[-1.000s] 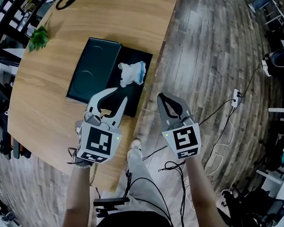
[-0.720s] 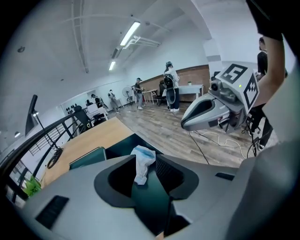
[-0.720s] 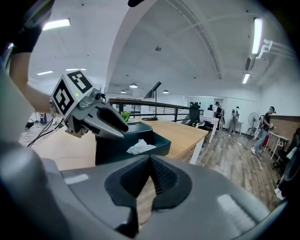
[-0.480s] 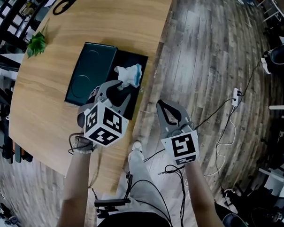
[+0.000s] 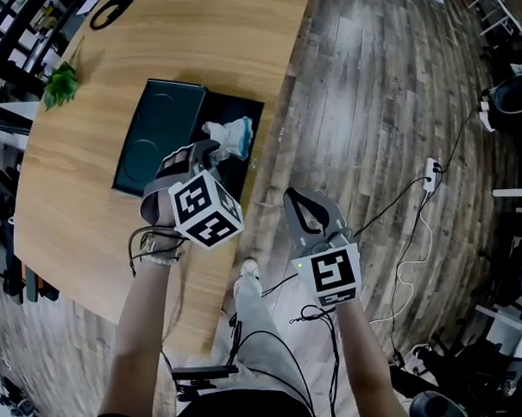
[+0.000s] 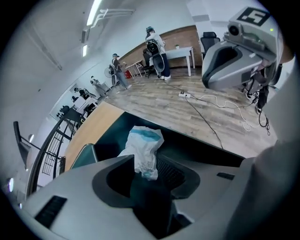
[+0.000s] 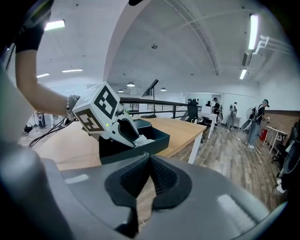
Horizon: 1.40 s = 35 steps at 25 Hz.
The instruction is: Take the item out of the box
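Observation:
A dark teal box [image 5: 248, 117] stands open near the wooden table's edge, with its lid [image 5: 158, 132] lying beside it on the left. Inside lies a crumpled white and blue item [image 5: 230, 133], also seen in the left gripper view [image 6: 142, 146]. My left gripper [image 5: 207, 155] tilts down over the box's near end. Its jaws [image 6: 151, 165] stand a little apart, just short of the item, with nothing between them. My right gripper [image 5: 302, 203] hangs shut and empty over the floor beside the table; its view [image 7: 149, 161] shows the box [image 7: 157, 140] ahead.
A small green plant [image 5: 61, 82] and a black cable loop [image 5: 110, 9] sit at the table's far left. A power strip [image 5: 432, 173] and cables trail across the wooden floor on the right. Several people stand far off in the room.
My left gripper has moved forward from the table's near edge to the box and rolled, so its marker cube faces up. The right gripper has barely shifted.

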{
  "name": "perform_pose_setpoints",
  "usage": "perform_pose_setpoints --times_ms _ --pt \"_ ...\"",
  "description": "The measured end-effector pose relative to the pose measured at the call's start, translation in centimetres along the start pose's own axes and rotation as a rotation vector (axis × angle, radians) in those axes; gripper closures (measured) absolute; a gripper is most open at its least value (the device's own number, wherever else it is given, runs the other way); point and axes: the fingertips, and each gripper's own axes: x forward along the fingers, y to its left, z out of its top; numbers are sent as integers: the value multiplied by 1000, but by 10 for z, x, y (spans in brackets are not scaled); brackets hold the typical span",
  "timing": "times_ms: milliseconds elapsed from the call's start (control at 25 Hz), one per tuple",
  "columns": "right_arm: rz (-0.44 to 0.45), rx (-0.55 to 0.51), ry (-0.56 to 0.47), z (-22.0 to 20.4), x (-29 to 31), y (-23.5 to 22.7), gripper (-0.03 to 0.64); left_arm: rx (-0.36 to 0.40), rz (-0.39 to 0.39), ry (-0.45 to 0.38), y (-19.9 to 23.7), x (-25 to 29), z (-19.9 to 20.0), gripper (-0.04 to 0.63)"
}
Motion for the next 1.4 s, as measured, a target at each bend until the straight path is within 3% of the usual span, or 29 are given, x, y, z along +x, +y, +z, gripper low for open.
perform_pose_setpoints --times_ms 160,280,440,640,920,1240,1400 --pt "2 2 1 -1 -1 2 609 51 12 71 -3 7 -4 457" --pt "6 6 2 0 -2 6 609 88 70 112 3 9 -7 462" --pt "7 13 4 -2 -4 8 609 86 141 128 11 10 -8 515" --pt "1 19 7 -5 -8 8 609 70 171 136 17 10 -7 563" --pt "-6 11 4 -3 -12 13 609 -90 152 33 25 -1 -1 578" --pt "-11 -3 -11 9 -18 25 609 -166 156 -104 29 -33 8 580" --pt "-6 -17 -25 19 -23 36 609 -165 142 -177 26 -55 15 580"
